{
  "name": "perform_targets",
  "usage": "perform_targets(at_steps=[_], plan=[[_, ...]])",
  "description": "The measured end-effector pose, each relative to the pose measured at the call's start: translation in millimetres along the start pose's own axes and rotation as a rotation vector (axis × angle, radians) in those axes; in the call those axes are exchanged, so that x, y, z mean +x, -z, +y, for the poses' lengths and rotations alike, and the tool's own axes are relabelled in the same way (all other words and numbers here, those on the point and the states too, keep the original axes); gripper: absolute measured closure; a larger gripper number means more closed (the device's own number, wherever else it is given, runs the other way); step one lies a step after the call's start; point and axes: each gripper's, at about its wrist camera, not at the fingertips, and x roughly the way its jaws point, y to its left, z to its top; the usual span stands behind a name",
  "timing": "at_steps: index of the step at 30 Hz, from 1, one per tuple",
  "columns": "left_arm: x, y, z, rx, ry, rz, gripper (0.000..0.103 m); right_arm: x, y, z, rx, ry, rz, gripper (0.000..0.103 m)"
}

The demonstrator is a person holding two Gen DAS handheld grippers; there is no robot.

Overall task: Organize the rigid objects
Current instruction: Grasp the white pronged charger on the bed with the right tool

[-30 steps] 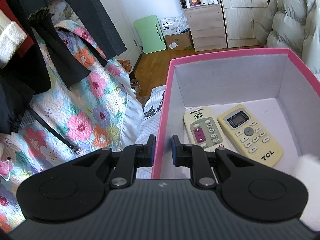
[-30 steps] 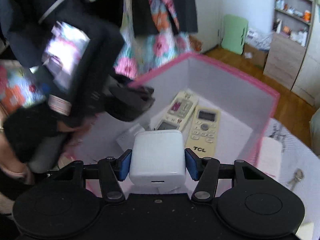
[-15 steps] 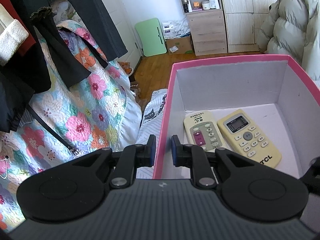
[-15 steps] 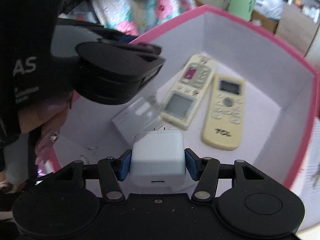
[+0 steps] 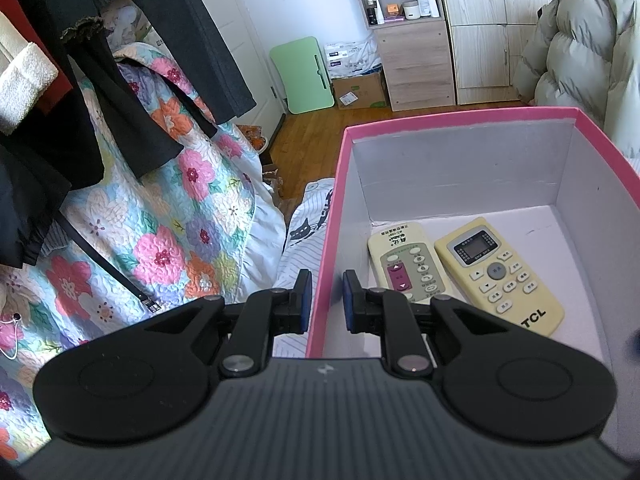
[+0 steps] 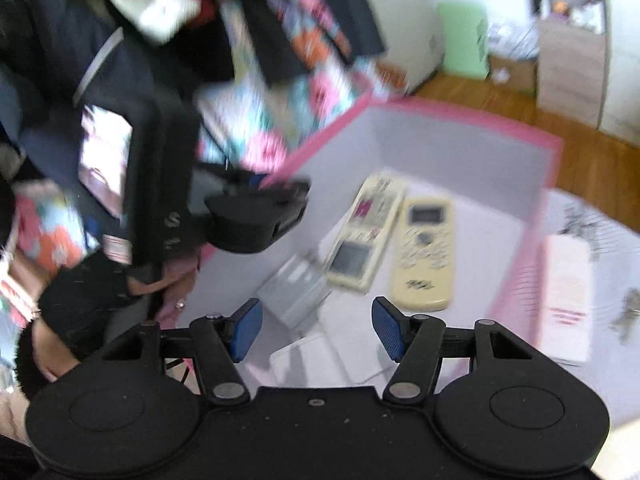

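Quilt (image 5: pixel 168 236) with a bright floral print fills the left of the left wrist view, dark garments (image 5: pixel 92 92) hanging over it. Left claw (image 5: pixel 323 300) straddles the near left wall of the pink box (image 5: pixel 460 118): one blue pad outside the wall, the other inside, jaws narrowed on the cardboard, which sits in the slim gap; actual contact with the pads cannot be told. Inside the box, on its pale floor, two remotes lie side by side and just touching: a cream remote with a pink button panel (image 5: pixel 406 262) on the left, a yellowish TCL remote (image 5: pixel 498 276) on the right, screen end toward the far wall. Beyond the box: wooden floor, green folding board (image 5: pixel 302 74) leaning on the wall, shelf unit (image 5: pixel 404 32), puffy pale coat (image 5: pixel 580 44) at far right.

Right wrist view is motion-blurred. Right claw (image 6: pixel 316 332) hangs above the near part of the box (image 6: pixel 472 120), jaws wide apart, nothing between the pads. Below it, on the box floor, a white charger block (image 6: pixel 308 364) rests near a small clear grey case (image 6: pixel 294 294). Both remotes (image 6: pixel 362 232) (image 6: pixel 424 256) lie further in. Right of the box, on the bed sheet, a pale flat packet (image 6: pixel 566 296) and blurred keys (image 6: pixel 628 314).
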Motion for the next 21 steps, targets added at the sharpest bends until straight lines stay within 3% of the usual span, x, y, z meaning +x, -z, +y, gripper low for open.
perform_targets(at_steps=[3, 10, 16, 21], plan=[[-0.1, -0.4, -1.1, -0.002, -0.001, 0.000, 0.087, -40.3, 15.2, -11.4, 0.032, 0.051, -0.093, 0.030], [0.0, -0.4, -1.5, 0.003, -0.005, 0.001, 0.087, -105.3, 66.7, -60.4, 0.196, 0.221, -0.193, 0.029], [0.0, -0.5, -1.4, 0.002, -0.005, 0.000, 0.087, -114.9, 116.9, -93.0, 0.282, 0.308, -0.169, 0.029], [0.1, -0.1, -1.9, 0.010, -0.010, 0.000, 0.087, -104.8, 142.3, -107.7, 0.274, 0.446, -0.115, 0.029]])
